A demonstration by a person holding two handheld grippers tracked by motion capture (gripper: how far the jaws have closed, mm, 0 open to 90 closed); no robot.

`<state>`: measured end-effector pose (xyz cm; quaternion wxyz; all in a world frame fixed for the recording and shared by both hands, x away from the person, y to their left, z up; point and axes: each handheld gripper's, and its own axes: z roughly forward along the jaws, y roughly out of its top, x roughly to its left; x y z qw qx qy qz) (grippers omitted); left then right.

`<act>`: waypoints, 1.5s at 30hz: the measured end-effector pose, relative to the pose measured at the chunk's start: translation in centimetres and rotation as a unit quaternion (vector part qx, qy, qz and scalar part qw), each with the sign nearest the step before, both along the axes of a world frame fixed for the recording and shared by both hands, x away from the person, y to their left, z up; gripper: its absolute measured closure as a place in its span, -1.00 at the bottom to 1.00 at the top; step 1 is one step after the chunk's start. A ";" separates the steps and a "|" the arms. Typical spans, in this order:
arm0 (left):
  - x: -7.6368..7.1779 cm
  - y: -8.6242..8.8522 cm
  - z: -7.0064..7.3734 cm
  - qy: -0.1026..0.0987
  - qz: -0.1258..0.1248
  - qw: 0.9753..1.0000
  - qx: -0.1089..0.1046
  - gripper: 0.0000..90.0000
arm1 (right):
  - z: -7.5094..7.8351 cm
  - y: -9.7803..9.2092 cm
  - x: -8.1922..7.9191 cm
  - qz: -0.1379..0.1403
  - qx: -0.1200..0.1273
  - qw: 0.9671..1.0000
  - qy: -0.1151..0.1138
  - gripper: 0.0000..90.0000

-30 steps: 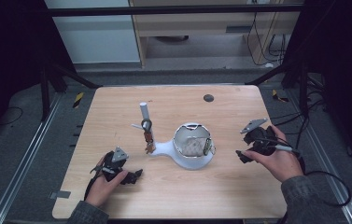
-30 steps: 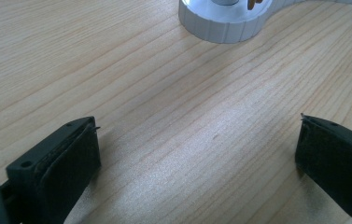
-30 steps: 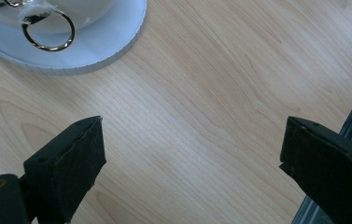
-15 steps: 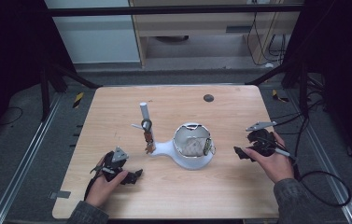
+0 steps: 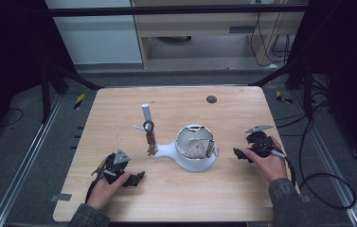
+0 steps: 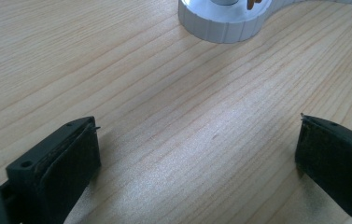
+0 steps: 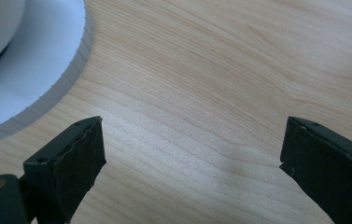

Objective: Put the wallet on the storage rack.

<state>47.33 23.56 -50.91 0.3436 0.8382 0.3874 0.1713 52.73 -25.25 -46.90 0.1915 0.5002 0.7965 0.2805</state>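
2 grippers rest low over the wooden table (image 5: 242,198), one to each side of a white stand (image 5: 192,161) near its middle. The left gripper (image 5: 136,177) has its jaws spread wide and holds nothing; in the left gripper view the stand's ribbed round foot (image 6: 222,23) lies well ahead, with bare wood between. The right gripper (image 5: 240,155) is likewise wide open and empty, and in the right gripper view the stand's white base edge (image 7: 47,93) sits near its left jaw without touching. On the stand are a round bowl part holding something pale and crumpled, and an upright post (image 5: 146,113) with small brownish pieces hanging from it. It looks like stiff, light, smooth plastic, likely to slide or tip, so the low ribbed rim seems the safest place to grip.
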 end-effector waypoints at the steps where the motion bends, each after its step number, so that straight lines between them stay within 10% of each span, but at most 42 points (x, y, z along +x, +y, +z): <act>1: 0.0 0.0 0.0 0.000 0.000 1.000 0.000 -1.00 | -0.2 0.0 0.1 -0.003 0.004 1.000 0.004 -0.85; 45: 0.0 0.0 0.0 0.000 0.000 1.000 0.000 -1.00 | -4.3 0.8 1.1 -0.061 0.031 0.996 -0.048 -1.00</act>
